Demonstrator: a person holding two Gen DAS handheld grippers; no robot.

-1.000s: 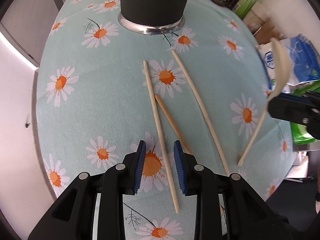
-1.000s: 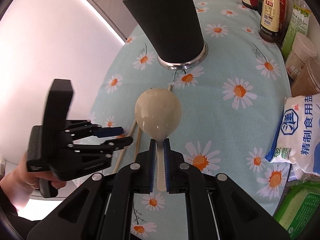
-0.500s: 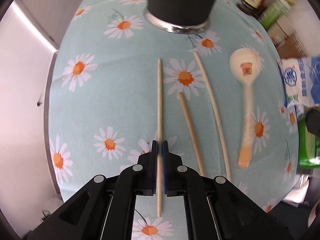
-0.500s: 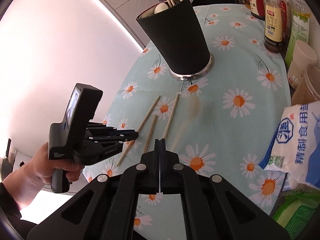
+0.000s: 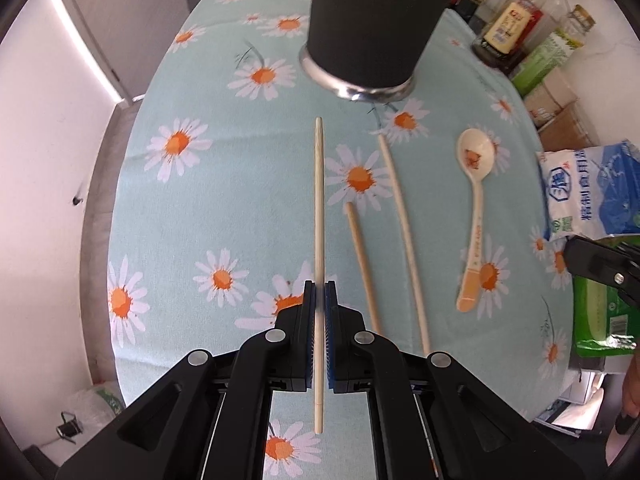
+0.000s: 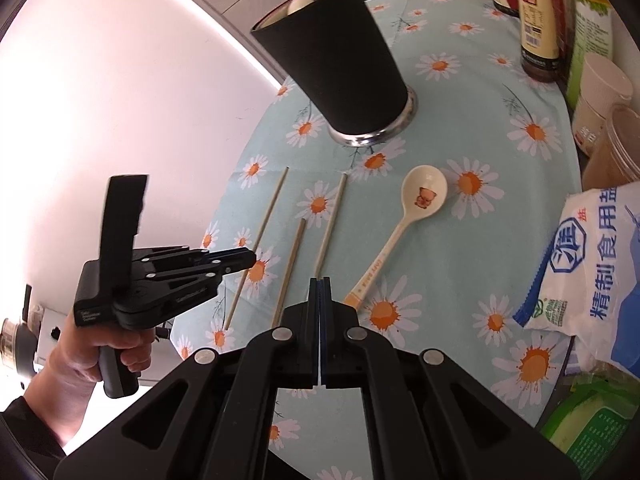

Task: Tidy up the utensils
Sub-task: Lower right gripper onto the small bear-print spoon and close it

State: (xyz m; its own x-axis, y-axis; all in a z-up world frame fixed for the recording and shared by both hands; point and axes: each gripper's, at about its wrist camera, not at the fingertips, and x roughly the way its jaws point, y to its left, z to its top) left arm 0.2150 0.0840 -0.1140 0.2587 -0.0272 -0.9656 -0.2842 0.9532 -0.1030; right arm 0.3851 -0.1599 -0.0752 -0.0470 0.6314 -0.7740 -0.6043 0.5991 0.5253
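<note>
Left gripper (image 5: 319, 300) is pinching one pale chopstick (image 5: 319, 208) between its blue pads, gripping it roughly two-thirds of the way down its length; the tip is pointing toward the black utensil holder (image 5: 372, 20). Judging from both views, the chopstick is sitting at or just above the daisy tablecloth (image 5: 224, 184); contact with the cloth cannot be confirmed.

Right gripper (image 6: 319, 296) is hovering over the near edge of the cloth with its pads pressed together and nothing between them.

Current step, as judged: collecting the loose chopsticks for transfer into the holder, which is already containing chopsticks and a spoon at its rim in the right wrist view. The next move is calling for lifting the held chopstick, tilting it upright and lowering it into the holder's mouth without striking the rim.

Remaining on the cloth: a shorter brown chopstick (image 5: 362, 268), a long pale chopstick (image 5: 404, 236) beside it, and a cream spoon (image 5: 474, 216) lying bowl-up, well apart from the left gripper.

Left hand (image 6: 100, 344) is wrapping the gripper handle, holding the tool nearly level and low, fingers aimed toward the holder.
</note>
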